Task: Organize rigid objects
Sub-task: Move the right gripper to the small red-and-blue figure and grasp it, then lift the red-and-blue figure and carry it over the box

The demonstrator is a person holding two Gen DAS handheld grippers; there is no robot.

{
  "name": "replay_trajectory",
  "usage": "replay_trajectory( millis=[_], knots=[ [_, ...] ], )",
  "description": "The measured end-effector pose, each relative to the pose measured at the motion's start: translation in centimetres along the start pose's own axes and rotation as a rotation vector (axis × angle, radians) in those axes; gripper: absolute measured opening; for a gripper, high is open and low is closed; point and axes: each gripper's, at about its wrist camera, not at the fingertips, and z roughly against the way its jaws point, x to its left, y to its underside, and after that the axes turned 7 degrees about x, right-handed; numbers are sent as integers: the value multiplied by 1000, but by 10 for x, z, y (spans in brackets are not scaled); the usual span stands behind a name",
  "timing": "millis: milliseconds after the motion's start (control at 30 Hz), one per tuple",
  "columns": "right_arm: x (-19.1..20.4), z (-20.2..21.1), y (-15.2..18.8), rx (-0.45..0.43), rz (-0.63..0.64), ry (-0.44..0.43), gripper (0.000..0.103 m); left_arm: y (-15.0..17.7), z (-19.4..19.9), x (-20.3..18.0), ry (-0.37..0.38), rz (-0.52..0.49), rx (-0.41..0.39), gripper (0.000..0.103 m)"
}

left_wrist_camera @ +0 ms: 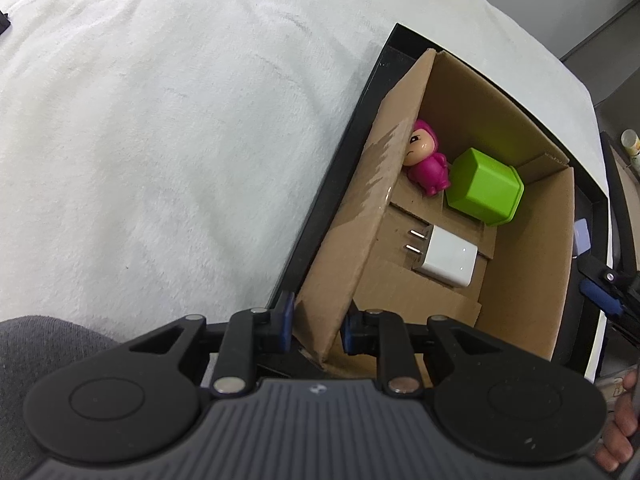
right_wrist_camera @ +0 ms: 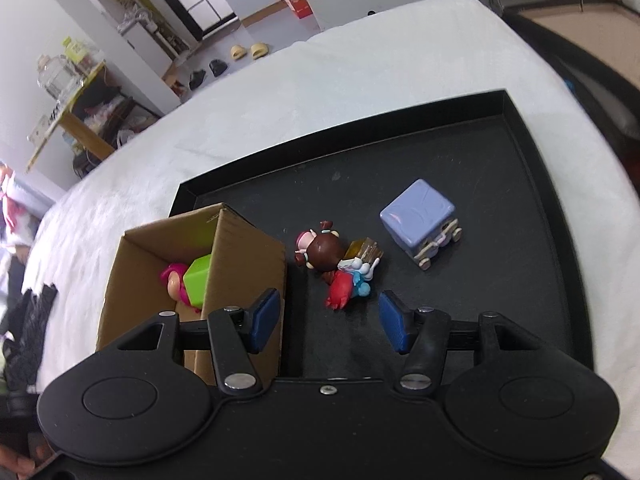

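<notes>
Cardboard box (left_wrist_camera: pixel 460 184) holds pink doll (left_wrist_camera: pixel 424 160), green cube (left_wrist_camera: pixel 486 186), charger (left_wrist_camera: pixel 448 256). Left claw (left_wrist_camera: pixel 316 326) pinches its wall; right claw (right_wrist_camera: pixel 326 322) half-open, empty, above figurine (right_wrist_camera: pixel 336 270). Purple block (right_wrist_camera: pixel 418 220) remains.

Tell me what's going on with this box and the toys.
A person is sorting small things into a cardboard box on a black tray. The left gripper is clamped on the box's side wall. A pink doll, a green cube and a white charger lie inside. The right gripper, open, hangs over a brown-haired doll beside a purple cube.
</notes>
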Motion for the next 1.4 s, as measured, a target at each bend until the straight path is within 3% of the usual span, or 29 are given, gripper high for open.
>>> replay_trajectory(
  millis=[133, 433, 867, 900, 967, 1067, 1400],
  knots=[
    [-9, -12, 0, 2, -52, -35, 49, -1, -3, -2, -18, -4, 9, 22],
    [-23, -34, -8, 9, -98, -9, 49, -3, -9, -6, -41, -2, 21, 22],
    [-30, -59, -13, 42, -124, -41, 49, -2, -9, -8, -55, -1, 16, 22],
    [-31, -59, -14, 36, -130, -45, 48, -2, -9, -9, -60, -5, 14, 22],
    [-37, -57, -13, 47, -147, -60, 30, -2, -10, -10, -67, -18, 12, 22],
    [-52, -54, -10, 88, -215, -116, 28, -3, -10, -10, -69, -25, 16, 22],
    [-57, -22, 9, 124, -207, -33, 27, -3, -10, -12, -75, -44, 13, 22]
  ],
)
